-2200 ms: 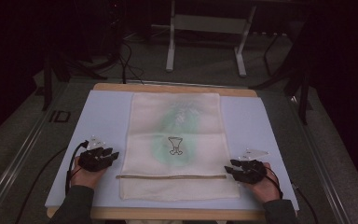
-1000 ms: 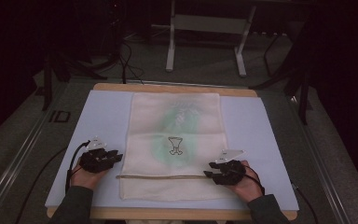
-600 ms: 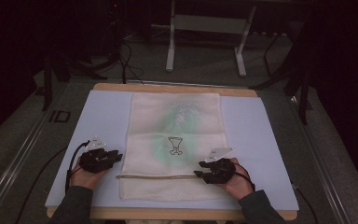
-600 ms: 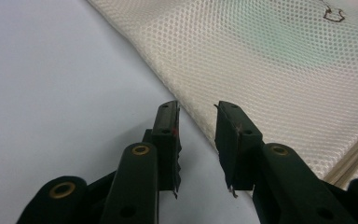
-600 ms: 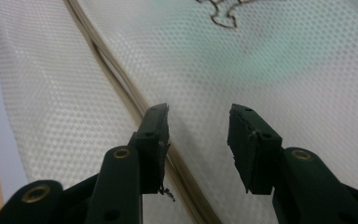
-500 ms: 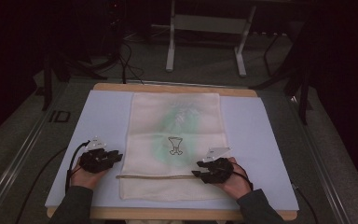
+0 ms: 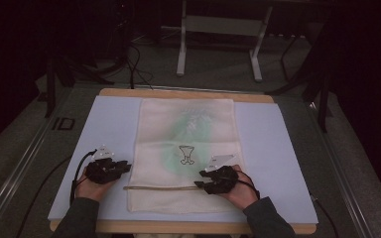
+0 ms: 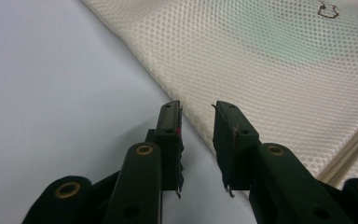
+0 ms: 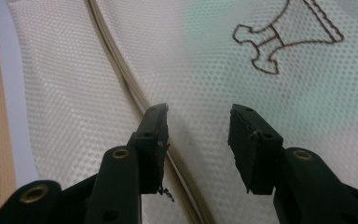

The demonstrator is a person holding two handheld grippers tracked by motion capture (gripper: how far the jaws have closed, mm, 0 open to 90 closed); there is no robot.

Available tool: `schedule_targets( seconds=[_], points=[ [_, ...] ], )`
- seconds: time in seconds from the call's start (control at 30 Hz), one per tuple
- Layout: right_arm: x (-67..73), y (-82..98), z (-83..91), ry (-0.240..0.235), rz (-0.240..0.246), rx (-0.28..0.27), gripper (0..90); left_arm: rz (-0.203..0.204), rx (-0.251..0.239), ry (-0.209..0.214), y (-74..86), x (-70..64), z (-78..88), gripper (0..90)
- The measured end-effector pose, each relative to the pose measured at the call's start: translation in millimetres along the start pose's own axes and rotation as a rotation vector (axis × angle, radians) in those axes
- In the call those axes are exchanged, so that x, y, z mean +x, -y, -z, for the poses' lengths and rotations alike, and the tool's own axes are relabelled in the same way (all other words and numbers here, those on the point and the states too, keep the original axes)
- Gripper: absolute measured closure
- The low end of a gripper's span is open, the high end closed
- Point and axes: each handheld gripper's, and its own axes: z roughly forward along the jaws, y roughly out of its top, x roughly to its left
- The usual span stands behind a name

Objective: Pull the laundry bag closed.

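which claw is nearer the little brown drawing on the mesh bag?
Right. The right claw sits over the mesh bag, just below and right of the brown drawing. The left claw is at the bag's left edge, farther off.

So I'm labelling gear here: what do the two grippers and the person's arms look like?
Both the left gripper and right gripper are black with flat two-piece jaws, brass-coloured pivot rivets, a pale three-cornered top plate and a black trailing cable. The sleeves are dark grey.
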Motion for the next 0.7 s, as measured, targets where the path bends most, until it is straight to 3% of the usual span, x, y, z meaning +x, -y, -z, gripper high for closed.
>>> schedule_targets(
  seconds=[0.37, 0.57, 0.7],
  points=[
    [8.3, -11.5, -9.0, -0.024, 0.034, -0.005, 56.8, -0.007, 0.002, 0.010, 0.1, -0.6, -0.1, 78.6],
    [11.6, -16.5, -12.3, -0.035, 0.043, -0.010, 56.2, -0.012, 0.005, 0.035, -0.1, -1.3, -0.9, 88.4],
    [14.4, -20.2, -15.5, -0.042, 0.054, -0.010, 56.1, -0.022, 0.011, 0.053, -0.5, -2.7, -2.1, 89.7]
  ],
)
